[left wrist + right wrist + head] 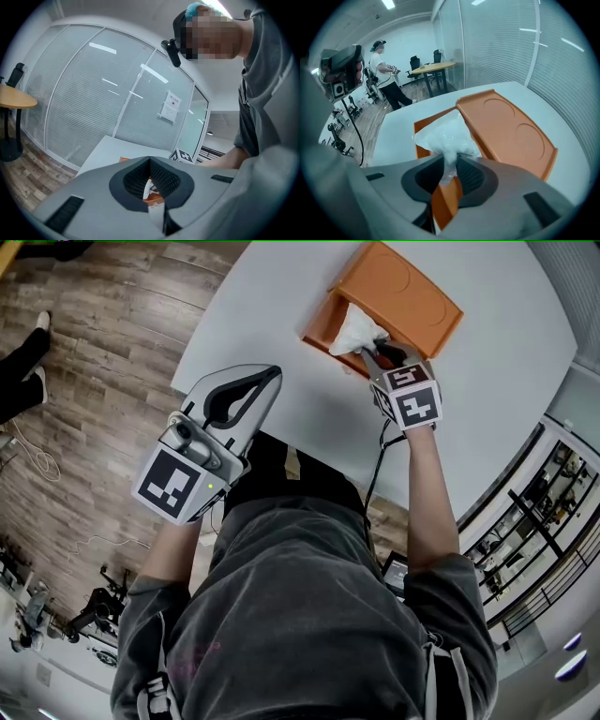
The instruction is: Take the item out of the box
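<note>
White surface (pixel 272 334), glass-walled room (pixel 93 93). Crumpled clear bag (pixel 443 136) is grasped by right claw (pixel 449 169) at 1 o'clock; left claw (pixel 150 161) clenched, empty.

Crinkled white plastic bag (pixel 356 329), top bunched, sticking up from open orange box (pixel 321 326); lid (pixel 403 292) folded flat; table (pixel 281 381) middle, off edges.

No words or numbers can be read anywhere. A white notice (pixel 170 106) hangs on the glass wall (pixel 93 103), its print too small to make out. The black-and-white square markers (pixel 175 484) show block patterns, not letters.
</note>
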`<state>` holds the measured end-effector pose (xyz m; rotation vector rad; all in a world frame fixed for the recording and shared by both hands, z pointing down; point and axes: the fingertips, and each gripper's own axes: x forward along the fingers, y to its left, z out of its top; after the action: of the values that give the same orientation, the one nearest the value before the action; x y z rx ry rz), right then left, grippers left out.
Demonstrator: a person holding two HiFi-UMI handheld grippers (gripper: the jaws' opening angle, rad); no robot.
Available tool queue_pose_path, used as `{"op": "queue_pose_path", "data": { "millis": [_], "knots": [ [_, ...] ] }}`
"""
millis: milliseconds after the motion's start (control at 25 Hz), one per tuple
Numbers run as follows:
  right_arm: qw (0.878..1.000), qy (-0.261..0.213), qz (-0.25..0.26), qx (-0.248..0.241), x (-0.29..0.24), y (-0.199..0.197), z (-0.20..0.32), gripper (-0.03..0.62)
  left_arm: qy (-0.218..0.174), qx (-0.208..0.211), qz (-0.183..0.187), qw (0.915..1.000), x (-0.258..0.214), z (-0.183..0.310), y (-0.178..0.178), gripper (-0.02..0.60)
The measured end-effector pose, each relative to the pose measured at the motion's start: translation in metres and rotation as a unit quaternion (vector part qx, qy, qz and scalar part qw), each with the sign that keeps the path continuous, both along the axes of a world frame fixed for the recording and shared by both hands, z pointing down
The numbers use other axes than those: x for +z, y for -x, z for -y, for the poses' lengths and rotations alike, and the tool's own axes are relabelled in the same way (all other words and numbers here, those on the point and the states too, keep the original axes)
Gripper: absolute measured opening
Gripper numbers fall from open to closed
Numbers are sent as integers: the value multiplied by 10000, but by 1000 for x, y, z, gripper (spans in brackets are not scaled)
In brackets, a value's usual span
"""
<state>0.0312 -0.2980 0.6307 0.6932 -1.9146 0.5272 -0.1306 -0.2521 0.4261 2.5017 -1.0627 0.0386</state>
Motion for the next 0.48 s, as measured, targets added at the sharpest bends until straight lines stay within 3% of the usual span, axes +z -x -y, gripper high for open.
{"op": "queue_pose_path", "data": {
  "millis": [480],
  "knots": [
    [9984,-472,282,100,-55,3,0,92,-249,75,69,9996,-29,-14,-7,12]
  ]
}}
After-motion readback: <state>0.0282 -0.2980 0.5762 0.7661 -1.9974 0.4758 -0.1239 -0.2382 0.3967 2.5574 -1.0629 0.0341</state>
